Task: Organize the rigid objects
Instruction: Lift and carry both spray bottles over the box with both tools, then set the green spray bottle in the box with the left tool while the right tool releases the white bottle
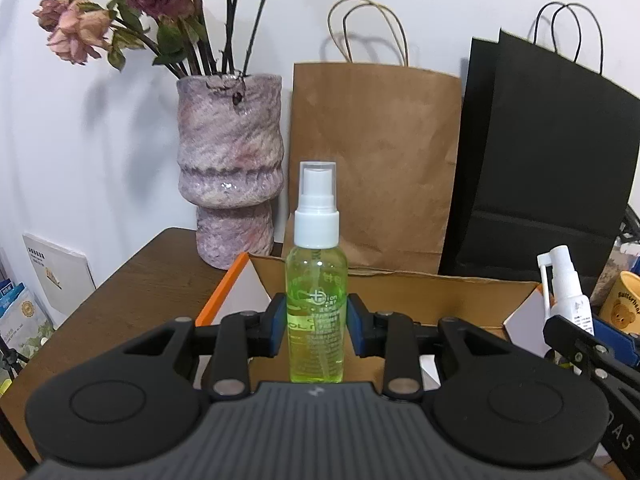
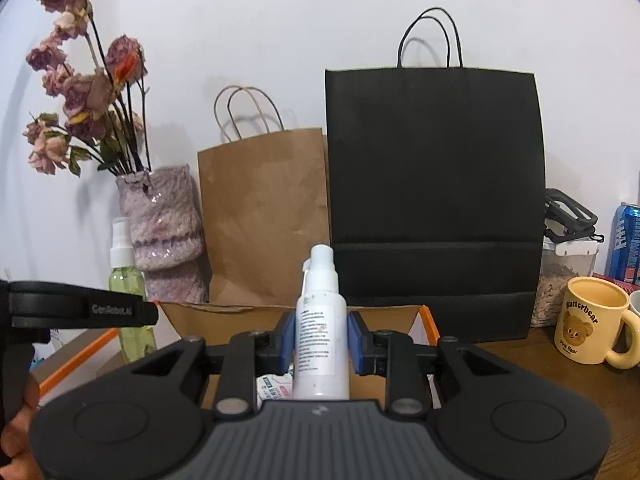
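I have the left tongs [image 1: 316, 330] clamped on the green spray bottle [image 1: 316, 300] and the right tongs [image 2: 320, 340] clamped on the white spray bottle [image 2: 320, 340], both upright over the open cardboard box [image 2: 224, 322], presumably to stand them inside together.

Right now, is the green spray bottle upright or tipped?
Upright: the green spray bottle stands vertical, white cap on top, clamped between the left gripper pads.

green spray bottle [image 1: 316, 312], white spray bottle [image 2: 320, 344], mottled pink vase [image 1: 230, 160], black bag [image 2: 436, 200]
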Action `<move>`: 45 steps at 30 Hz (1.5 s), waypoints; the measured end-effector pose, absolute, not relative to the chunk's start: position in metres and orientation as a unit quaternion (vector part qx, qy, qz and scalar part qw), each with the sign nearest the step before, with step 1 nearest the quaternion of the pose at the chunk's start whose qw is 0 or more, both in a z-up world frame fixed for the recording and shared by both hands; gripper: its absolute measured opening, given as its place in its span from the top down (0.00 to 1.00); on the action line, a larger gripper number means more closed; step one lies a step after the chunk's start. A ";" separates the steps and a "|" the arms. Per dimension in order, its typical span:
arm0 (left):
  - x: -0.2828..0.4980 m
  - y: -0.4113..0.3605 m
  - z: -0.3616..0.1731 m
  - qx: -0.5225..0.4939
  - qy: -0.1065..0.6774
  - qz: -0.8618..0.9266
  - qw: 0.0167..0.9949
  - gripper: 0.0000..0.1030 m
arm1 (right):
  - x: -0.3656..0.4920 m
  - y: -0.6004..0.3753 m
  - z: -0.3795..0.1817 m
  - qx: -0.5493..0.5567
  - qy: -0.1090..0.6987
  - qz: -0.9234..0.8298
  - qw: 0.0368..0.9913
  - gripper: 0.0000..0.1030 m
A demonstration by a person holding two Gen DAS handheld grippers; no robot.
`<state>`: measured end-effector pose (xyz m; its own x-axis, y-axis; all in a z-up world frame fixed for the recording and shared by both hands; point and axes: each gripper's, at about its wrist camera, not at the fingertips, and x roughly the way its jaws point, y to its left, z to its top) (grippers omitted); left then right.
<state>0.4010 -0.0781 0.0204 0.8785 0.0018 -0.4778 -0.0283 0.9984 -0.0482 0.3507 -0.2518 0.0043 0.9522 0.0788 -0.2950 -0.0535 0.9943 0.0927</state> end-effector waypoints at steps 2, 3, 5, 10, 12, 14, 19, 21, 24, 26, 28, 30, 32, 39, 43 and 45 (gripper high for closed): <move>0.407 -0.078 0.017 -0.024 0.252 0.007 0.967 0.68 | 0.355 -0.251 0.002 0.039 0.157 0.033 0.986 0.74; 0.410 -0.078 0.015 -0.023 0.255 0.006 0.967 0.68 | 0.357 -0.251 0.001 0.037 0.160 0.033 0.986 0.74; 0.413 -0.078 0.012 -0.019 0.261 0.007 0.965 0.68 | 0.359 -0.251 -0.002 0.034 0.165 0.033 0.985 0.74; 0.418 -0.079 0.006 -0.011 0.277 0.006 0.961 0.68 | 0.362 -0.251 -0.007 0.031 0.183 0.033 0.982 0.74; 0.415 -0.080 0.007 -0.003 0.269 0.010 0.963 0.58 | 0.364 -0.252 -0.008 0.033 0.192 0.034 0.980 0.73; 0.412 -0.081 0.009 0.004 0.259 0.015 0.966 0.33 | 0.363 -0.253 -0.009 0.035 0.191 0.029 0.980 0.60; 0.408 -0.082 0.012 0.012 0.244 0.023 0.969 0.01 | 0.359 -0.256 -0.009 0.036 0.179 0.011 0.983 0.06; 0.408 -0.082 0.012 0.014 0.243 0.028 0.970 0.00 | 0.359 -0.258 -0.008 0.037 0.177 0.005 0.983 0.00; 0.409 -0.081 0.011 0.013 0.248 0.031 0.968 0.00 | 0.361 -0.260 -0.009 0.041 0.181 0.002 0.983 0.00; 0.410 -0.080 0.011 0.013 0.250 0.034 0.968 0.00 | 0.361 -0.260 -0.010 0.041 0.183 0.001 0.982 0.00; 0.410 -0.080 0.011 0.012 0.250 0.034 0.968 0.00 | 0.362 -0.260 -0.010 0.042 0.184 0.002 0.982 0.00; 0.409 -0.079 0.011 0.011 0.250 0.035 0.968 0.00 | 0.361 -0.260 -0.010 0.042 0.184 0.002 0.982 0.00; 0.409 -0.079 0.011 0.010 0.251 0.035 0.967 0.00 | 0.361 -0.260 -0.010 0.042 0.184 0.002 0.982 0.00; 0.408 -0.079 0.011 0.010 0.256 0.034 0.966 0.00 | 0.362 -0.259 -0.011 0.041 0.187 0.004 0.981 0.00; 0.405 -0.077 0.011 0.002 0.261 0.030 0.965 0.00 | 0.361 -0.259 -0.011 0.043 0.188 0.005 0.981 0.00; 0.403 -0.076 0.012 0.000 0.261 0.029 0.965 0.00 | 0.359 -0.259 -0.010 0.044 0.188 0.005 0.981 0.00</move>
<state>0.4029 -0.0764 0.0117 0.8618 0.0568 -0.5040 -0.0569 0.9983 0.0152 0.3590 -0.2588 -0.0105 0.9293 0.0274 -0.3684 0.0058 0.9960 0.0889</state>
